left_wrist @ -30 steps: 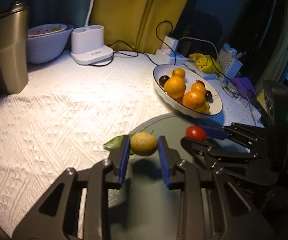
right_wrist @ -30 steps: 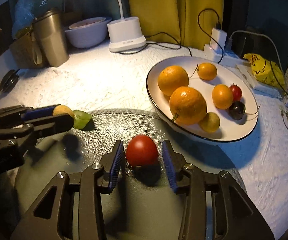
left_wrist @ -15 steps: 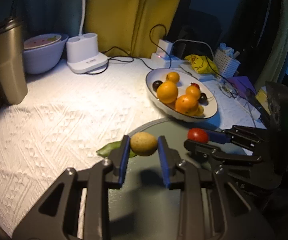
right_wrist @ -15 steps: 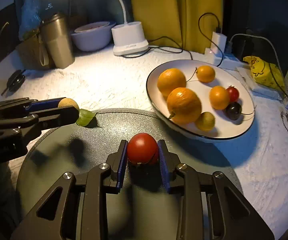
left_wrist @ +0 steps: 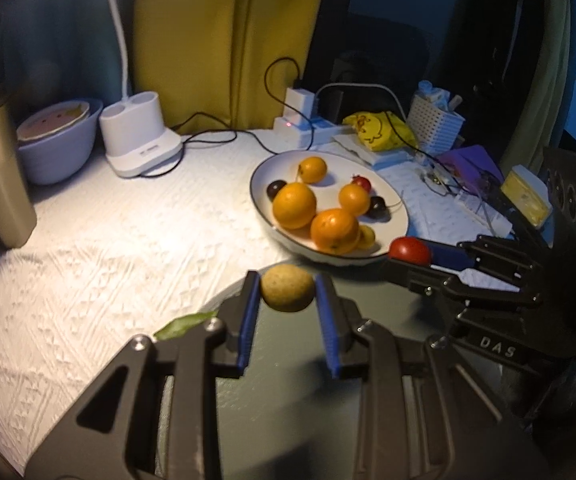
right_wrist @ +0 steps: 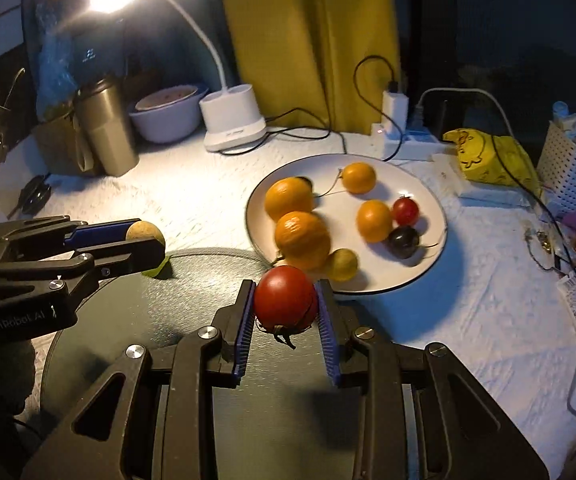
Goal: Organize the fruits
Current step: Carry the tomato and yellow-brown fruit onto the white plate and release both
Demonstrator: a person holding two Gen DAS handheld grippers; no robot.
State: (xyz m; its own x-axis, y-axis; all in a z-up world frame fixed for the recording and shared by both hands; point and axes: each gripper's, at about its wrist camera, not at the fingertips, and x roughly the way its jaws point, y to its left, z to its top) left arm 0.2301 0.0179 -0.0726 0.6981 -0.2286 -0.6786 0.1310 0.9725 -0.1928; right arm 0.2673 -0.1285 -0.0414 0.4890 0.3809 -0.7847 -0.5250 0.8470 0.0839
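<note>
Red tomato [right_wrist: 285, 300] pinched in right claw [right_wrist: 286, 312], brownish fruit [left_wrist: 287, 287] in left claw [left_wrist: 288, 300], near plate [right_wrist: 428, 276] rim.

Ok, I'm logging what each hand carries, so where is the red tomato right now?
The red tomato is clamped in the right gripper, held above the dark round mat, just short of the white plate's near rim.

the left gripper [left_wrist: 288, 304] holds a yellowish round fruit [left_wrist: 287, 287] between its blue pads, above the dark round mat [left_wrist: 288, 420]. beside it, the right gripper [left_wrist: 410, 258] holds a red tomato [left_wrist: 409, 250] near the white plate [left_wrist: 398, 236].
</note>
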